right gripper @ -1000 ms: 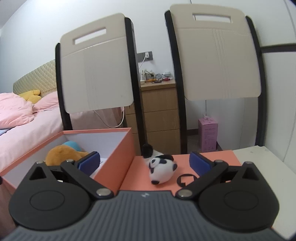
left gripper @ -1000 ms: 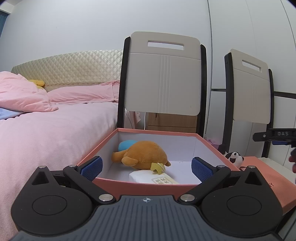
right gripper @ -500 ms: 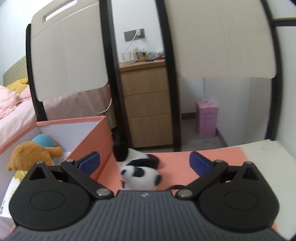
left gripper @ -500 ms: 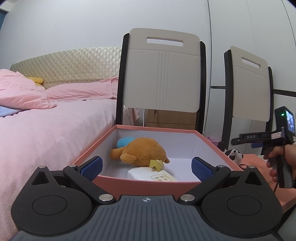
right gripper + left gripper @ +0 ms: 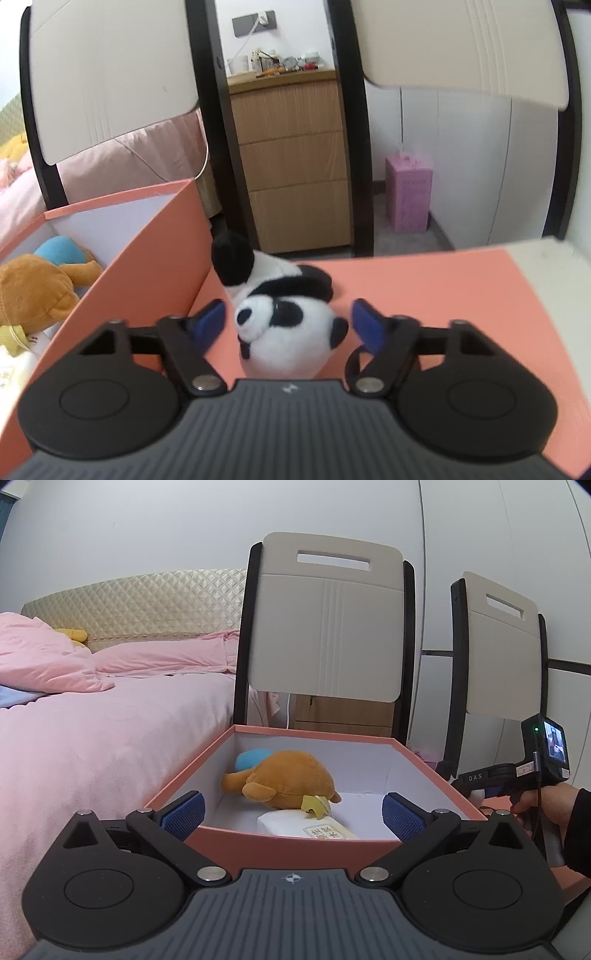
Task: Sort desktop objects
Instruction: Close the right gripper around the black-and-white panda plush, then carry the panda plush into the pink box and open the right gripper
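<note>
Panda plush (image 5: 291, 325) sits low-centre between the closing jaws of the right gripper (image 5: 288, 321), pads not yet pressing. Squeeze its head squarely before lifting. Left gripper (image 5: 291, 814) stays spread, empty.

Under the right tool (image 5: 287, 320): lower part of the panda plush (image 5: 286, 334) hidden behind the tool body. Left of it: brown plush (image 5: 31, 291) cut by the box wall (image 5: 155, 258). Ahead, far: small items on the drawer cabinet (image 5: 291, 162) too small to tell. Beside the left tool (image 5: 291, 812): white packet (image 5: 291, 825) half hidden by the box rim, its label unreadable.
</note>
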